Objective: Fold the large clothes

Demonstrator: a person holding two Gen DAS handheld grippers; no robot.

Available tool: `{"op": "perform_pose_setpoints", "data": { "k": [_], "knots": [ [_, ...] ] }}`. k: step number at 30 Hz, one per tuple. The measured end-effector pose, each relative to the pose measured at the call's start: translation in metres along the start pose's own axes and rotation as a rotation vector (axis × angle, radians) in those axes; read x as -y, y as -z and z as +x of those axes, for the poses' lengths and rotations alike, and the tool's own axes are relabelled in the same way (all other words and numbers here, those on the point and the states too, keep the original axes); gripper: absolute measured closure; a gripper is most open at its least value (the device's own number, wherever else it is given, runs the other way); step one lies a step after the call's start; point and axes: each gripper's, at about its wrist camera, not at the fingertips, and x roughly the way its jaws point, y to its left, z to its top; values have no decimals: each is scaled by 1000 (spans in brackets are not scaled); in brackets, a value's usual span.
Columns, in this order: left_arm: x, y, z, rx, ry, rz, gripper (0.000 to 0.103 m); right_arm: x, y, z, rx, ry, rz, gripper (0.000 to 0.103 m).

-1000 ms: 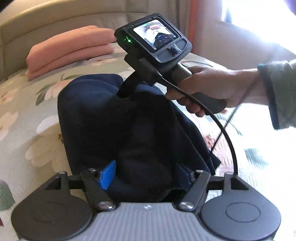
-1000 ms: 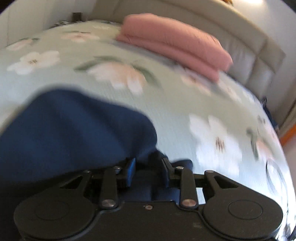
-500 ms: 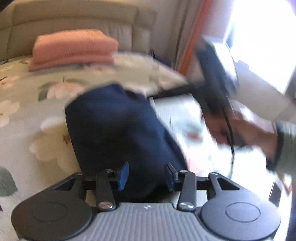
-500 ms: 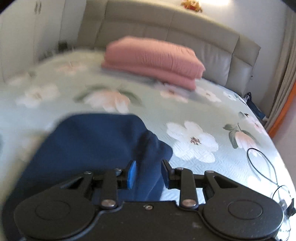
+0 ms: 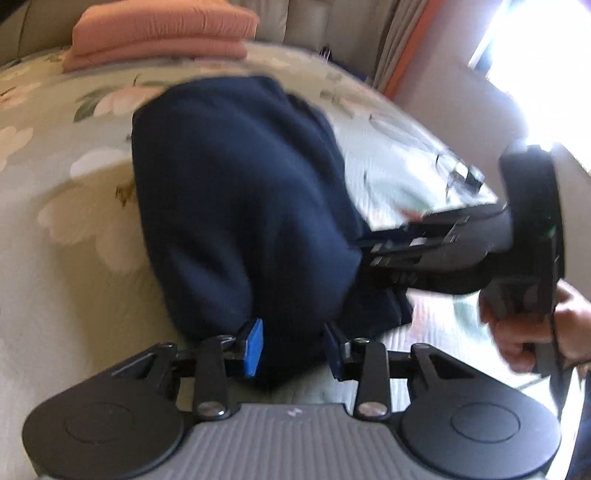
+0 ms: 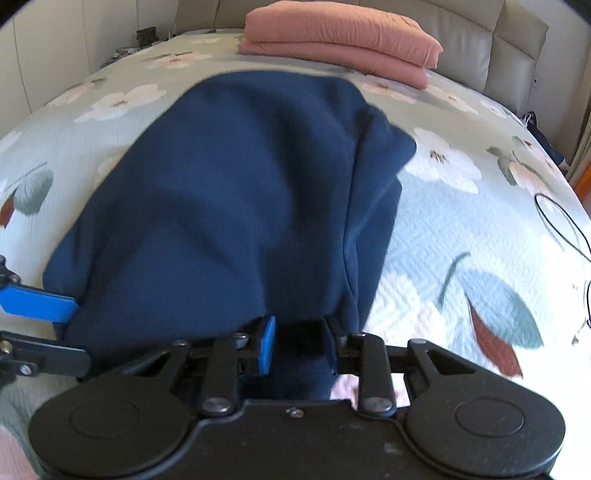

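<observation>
A navy garment [image 5: 236,192] lies in a folded bundle on the floral bedspread [image 5: 55,229]. My left gripper [image 5: 293,347] holds its near edge: the jaws are closing, and the cloth fills the gap between the blue pads [image 5: 254,345]. In the right wrist view the same navy garment [image 6: 240,192] stretches away, and my right gripper [image 6: 299,343] is shut on its near right edge. From the left wrist view, the right gripper [image 5: 373,254] reaches into the cloth from the right, held by a hand [image 5: 524,332]. The left gripper's blue pad [image 6: 37,304] shows at the garment's left corner.
A folded pink stack [image 6: 340,33] rests at the head of the bed, against the padded headboard [image 6: 498,48]. A black cable [image 6: 561,221] loops on the bedspread [image 6: 461,221] to the right. Curtains and a bright window [image 5: 406,48] stand beyond the bed's right side.
The left jaws narrowed from wide open onto the navy cloth. The right gripper swung from above the garment to its right side, still holding cloth. The garment now lies longer and flatter.
</observation>
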Motion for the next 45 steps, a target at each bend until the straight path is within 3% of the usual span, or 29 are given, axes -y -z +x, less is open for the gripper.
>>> {"op": "perform_pose_setpoints", "data": {
  "k": [2, 3, 7, 9, 11, 15, 20, 23, 26, 29, 32, 35, 40, 45],
  "knots": [
    [2, 13, 13, -121, -76, 14, 81, 1, 7, -4, -8, 3, 8, 68],
    [1, 22, 16, -148, -108, 14, 83, 1, 8, -4, -9, 1, 15, 68],
    [-5, 37, -19, -51, -11, -133, 81, 3, 24, -11, -18, -1, 36, 68],
    [-1, 40, -34, -14, -8, -146, 79, 5, 31, -15, -24, -4, 44, 66],
    [5, 42, -47, -3, -8, -143, 72, 13, 39, -21, -43, -32, 88, 61],
    [0, 26, -54, 11, -26, -140, 53, 41, 40, -38, -41, -60, 201, 28],
    [-10, -14, -63, 65, -60, -147, 19, 83, 16, -56, 65, -107, 305, 19],
    [-23, -46, -52, 55, -101, -183, 18, 106, -10, -46, 89, -171, 382, 19],
    [-32, -74, -37, 55, -142, -158, 18, 123, -31, -26, 100, -293, 500, 18],
    [-46, -97, -23, 71, -61, -207, 18, 137, -38, 1, 79, -397, 635, 17],
    [-69, -114, -2, 64, 28, -328, 18, 145, -36, 29, 44, -468, 742, 17],
    [-87, -125, 18, 50, 53, -402, 18, 149, -31, 51, 13, -480, 805, 16],
    [-102, -123, 43, 47, 62, -439, 8, 150, -25, 71, 19, -496, 804, 3],
    [-120, -117, 66, 25, 124, -492, 0, 157, -18, 97, -7, -641, 851, 0]
  ]
}}
